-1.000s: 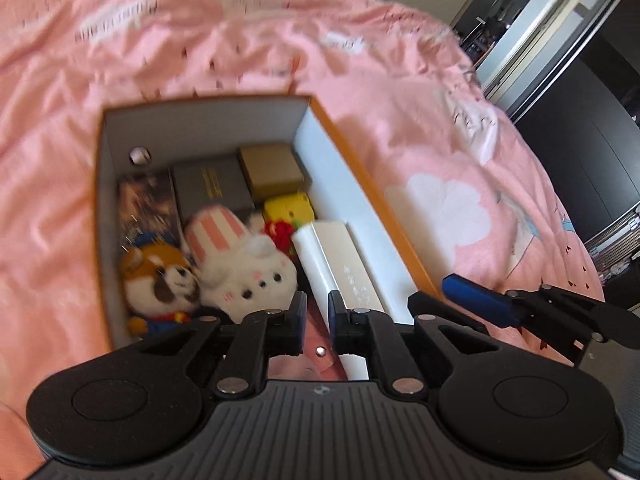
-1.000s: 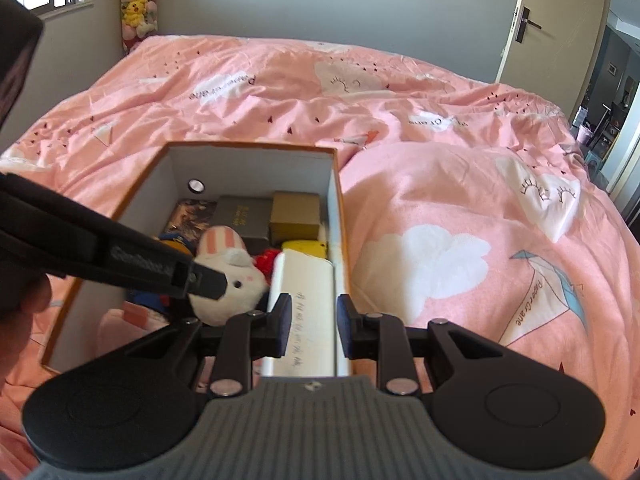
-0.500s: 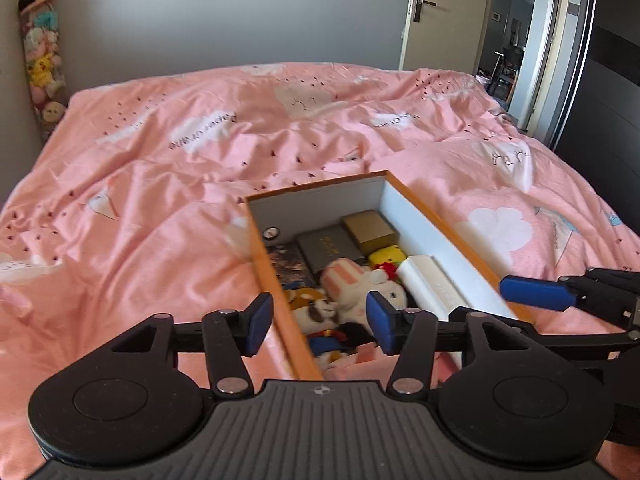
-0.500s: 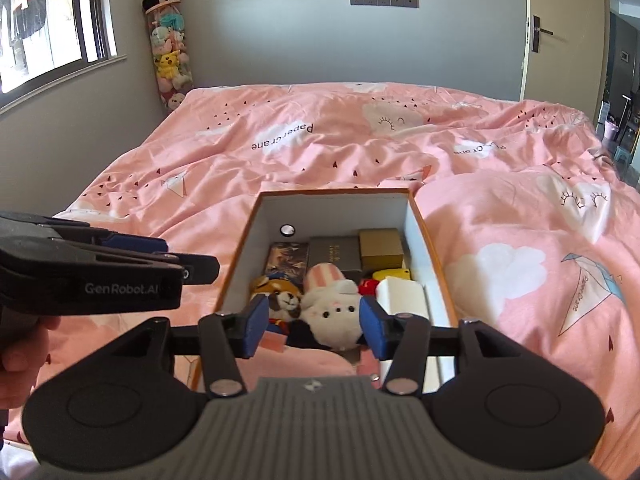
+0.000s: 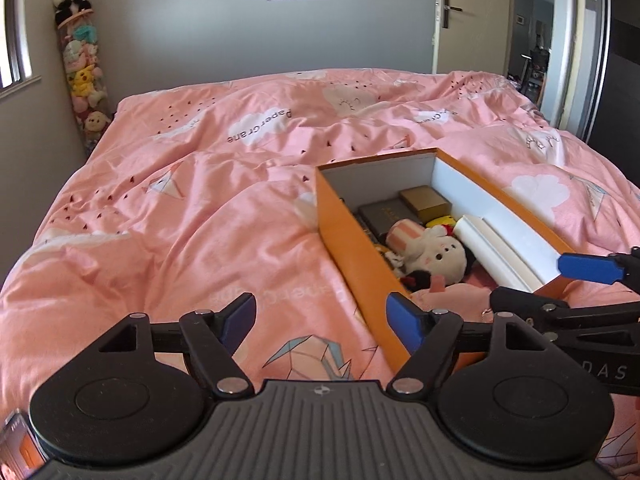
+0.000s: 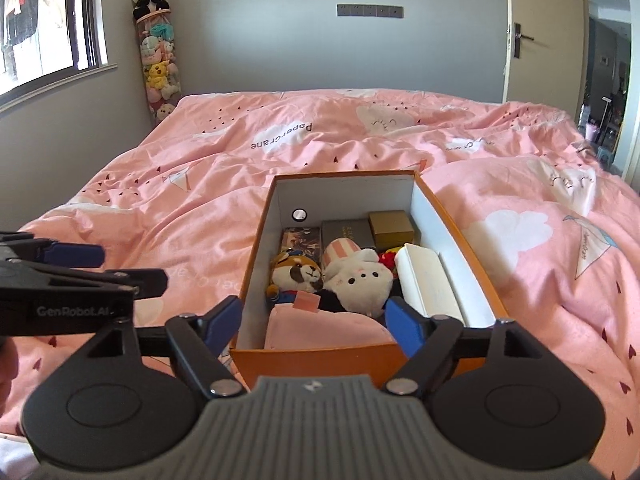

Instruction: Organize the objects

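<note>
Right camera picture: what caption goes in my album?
Open gripper facing an orange box of toys on a pink bed.

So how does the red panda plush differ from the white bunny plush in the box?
The red panda plush is orange-brown with a dark face mask and blue outfit; the white bunny plush is cream with a pink-striped hat. The panda looks smaller and lies against the box's left wall; the bunny lies mid-box, beside the white case. Both lie face-up, touching, inside the orange box.
</note>
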### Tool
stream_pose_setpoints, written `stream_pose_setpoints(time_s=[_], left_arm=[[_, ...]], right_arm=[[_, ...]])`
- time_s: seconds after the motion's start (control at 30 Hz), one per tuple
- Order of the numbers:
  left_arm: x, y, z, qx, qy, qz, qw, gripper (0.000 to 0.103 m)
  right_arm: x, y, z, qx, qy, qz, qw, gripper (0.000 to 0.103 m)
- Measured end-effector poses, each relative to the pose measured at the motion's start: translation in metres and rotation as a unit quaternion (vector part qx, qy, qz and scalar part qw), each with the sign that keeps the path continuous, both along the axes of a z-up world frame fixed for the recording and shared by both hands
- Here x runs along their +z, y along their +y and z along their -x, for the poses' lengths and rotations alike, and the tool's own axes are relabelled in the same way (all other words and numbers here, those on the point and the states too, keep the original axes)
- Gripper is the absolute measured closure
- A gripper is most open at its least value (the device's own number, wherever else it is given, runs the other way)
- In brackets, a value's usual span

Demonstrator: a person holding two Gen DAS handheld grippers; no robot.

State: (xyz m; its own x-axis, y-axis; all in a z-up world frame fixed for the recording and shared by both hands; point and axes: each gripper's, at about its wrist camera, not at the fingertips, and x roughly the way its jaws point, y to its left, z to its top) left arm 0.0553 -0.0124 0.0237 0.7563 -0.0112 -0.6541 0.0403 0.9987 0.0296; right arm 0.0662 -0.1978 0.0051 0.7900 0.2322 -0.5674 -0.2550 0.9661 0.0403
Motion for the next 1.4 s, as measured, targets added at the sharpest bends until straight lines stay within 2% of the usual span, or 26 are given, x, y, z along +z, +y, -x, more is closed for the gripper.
stream_pose_setpoints(time_s=[0.17,0.33,0.47,1.4], left_arm=[[-0.016,0.01,0.009,0.023,0.005,0.015,0.9996,0.012],[-0.031,0.005,0.018,0.017,0.005,-0.001,0.9998,0.012],[-0.038,0.002,0.019,0.019,0.017,-0.005,0.9997,0.012],[-0.041,0.005,0.022,0.032,0.031,-0.007,0.999,0.012]], right_arm=[[-0.016,0.002,0.007,-0.013,-0.003,0.01,1.0,0.02],[-0.035,0.0,0.009,-0.026,0.017,0.022,0.999,0.02],[-0.039,-0.001,0.009,-0.031,0.018,0.02,0.999,0.02],[-0.047,0.005,0.01,-0.024,0.022,0.039,0.999,0.017]])
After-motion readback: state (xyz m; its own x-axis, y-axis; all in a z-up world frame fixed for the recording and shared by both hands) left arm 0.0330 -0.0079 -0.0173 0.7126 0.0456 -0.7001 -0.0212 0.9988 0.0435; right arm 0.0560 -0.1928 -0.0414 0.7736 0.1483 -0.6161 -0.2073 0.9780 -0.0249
